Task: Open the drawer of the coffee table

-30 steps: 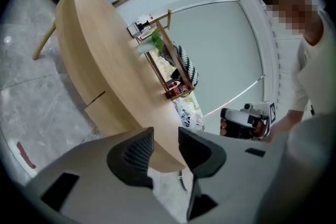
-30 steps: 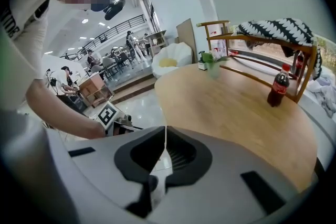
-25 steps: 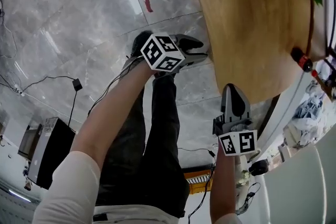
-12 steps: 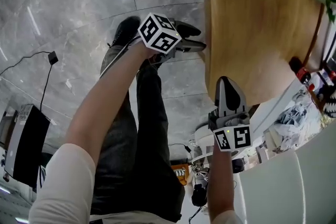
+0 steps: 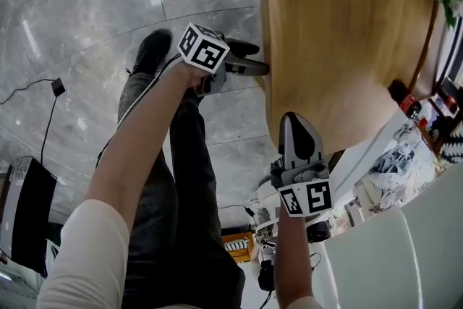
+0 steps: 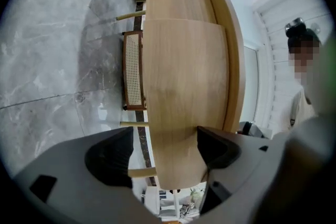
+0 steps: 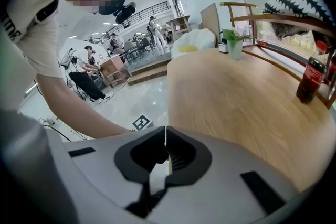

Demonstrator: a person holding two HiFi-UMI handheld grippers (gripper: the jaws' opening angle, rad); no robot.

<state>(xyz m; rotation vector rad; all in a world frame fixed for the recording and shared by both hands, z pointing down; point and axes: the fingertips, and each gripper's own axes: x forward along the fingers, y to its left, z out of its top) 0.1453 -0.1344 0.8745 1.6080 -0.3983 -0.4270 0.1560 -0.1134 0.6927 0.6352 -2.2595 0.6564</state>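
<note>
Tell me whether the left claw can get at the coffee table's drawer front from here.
Probably yes. The left claw faces the drawer front, jaws opening, the panel's end showing between them and nothing in the way.

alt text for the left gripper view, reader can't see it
The left gripper, jaws opening and wide apart, points at the curved wooden side of the coffee table, which shows between them, ungripped. Grey marble floor fills the left; a person stands far right.

No words, brands or numbers can be read. The left cube (image 5: 202, 48) and right cube (image 5: 305, 199) bear only black-and-white square markers. The bottle (image 7: 314, 78) has a red label too small to read.
</note>
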